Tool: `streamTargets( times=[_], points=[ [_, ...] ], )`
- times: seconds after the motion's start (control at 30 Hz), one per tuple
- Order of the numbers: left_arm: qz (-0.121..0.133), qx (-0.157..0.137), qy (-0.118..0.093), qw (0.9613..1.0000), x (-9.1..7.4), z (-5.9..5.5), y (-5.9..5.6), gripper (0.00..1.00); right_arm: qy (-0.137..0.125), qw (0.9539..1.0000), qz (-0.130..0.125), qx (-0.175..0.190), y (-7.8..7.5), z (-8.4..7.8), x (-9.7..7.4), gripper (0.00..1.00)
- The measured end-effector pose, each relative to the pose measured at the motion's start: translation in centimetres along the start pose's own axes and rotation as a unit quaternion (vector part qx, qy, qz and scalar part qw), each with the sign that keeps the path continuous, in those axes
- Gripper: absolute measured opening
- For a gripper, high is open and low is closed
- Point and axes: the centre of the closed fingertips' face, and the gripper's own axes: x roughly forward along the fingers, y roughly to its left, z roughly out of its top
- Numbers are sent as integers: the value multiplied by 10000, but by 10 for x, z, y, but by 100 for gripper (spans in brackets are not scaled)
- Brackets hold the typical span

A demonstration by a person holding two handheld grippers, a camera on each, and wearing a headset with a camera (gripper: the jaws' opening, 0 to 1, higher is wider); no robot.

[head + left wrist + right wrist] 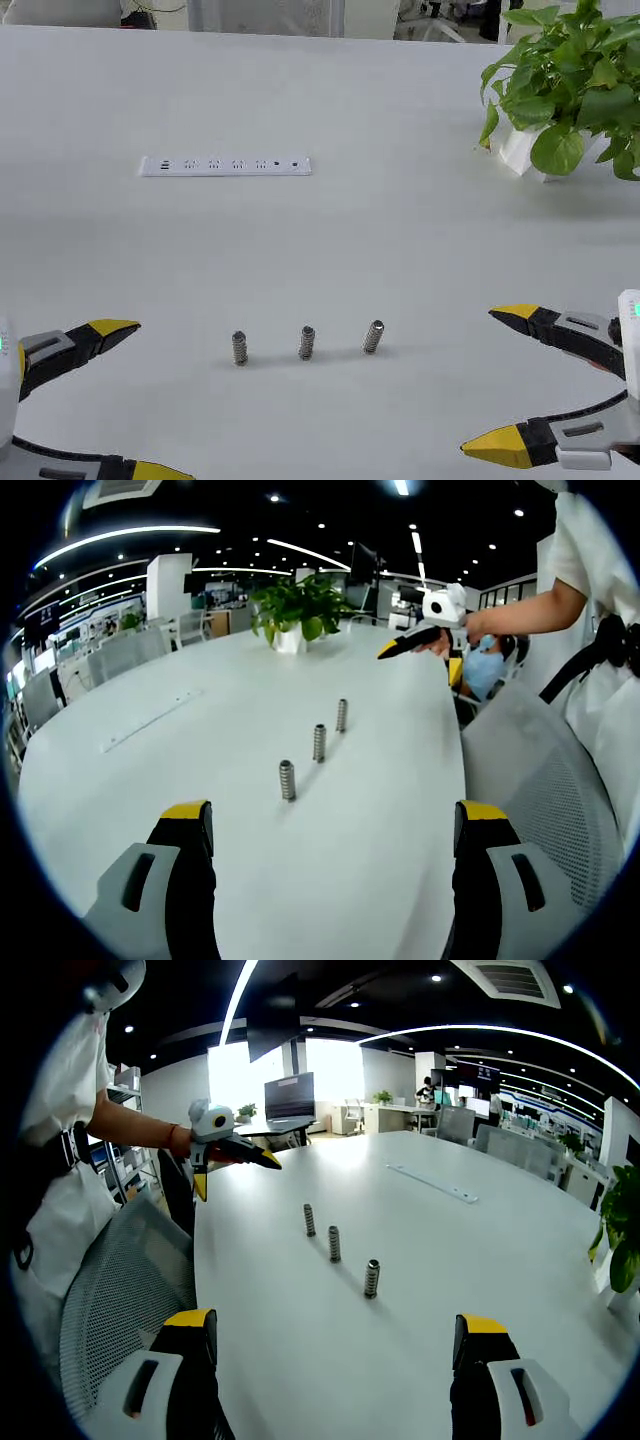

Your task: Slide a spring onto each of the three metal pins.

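Note:
Three metal pins stand in a row on the white table, each with a spring coiled around it: left pin (239, 347), middle pin (307, 342), right pin (373, 336). The same row runs away from the left gripper view, nearest pin (287, 779), then (319, 742), then (341, 715), and in the right gripper view the nearest pin (371, 1278) leads it. My left gripper (115, 400) is open at the lower left, apart from the pins. My right gripper (505, 380) is open at the lower right, holding nothing.
A white power strip (225, 166) lies flat on the table beyond the pins. A potted green plant (565, 85) stands at the far right. A mesh office chair (120, 1280) sits by the table's near edge, beside the person's body.

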Motion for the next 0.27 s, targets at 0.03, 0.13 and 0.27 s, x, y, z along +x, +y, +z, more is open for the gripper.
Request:
streamTargets(
  times=[0.03,0.13,0.27],
  points=[
    [-1,3,4,10000,0,0,0,99,2,10000,-2,-6,0,0,0,98],
    [-21,12,4,10000,1,1,-1,99,4,10000,-15,-19,0,2,-2,98],
    [-32,24,-1,10000,1,2,-1,99,11,10000,-14,-28,0,2,-3,98]
  ],
)
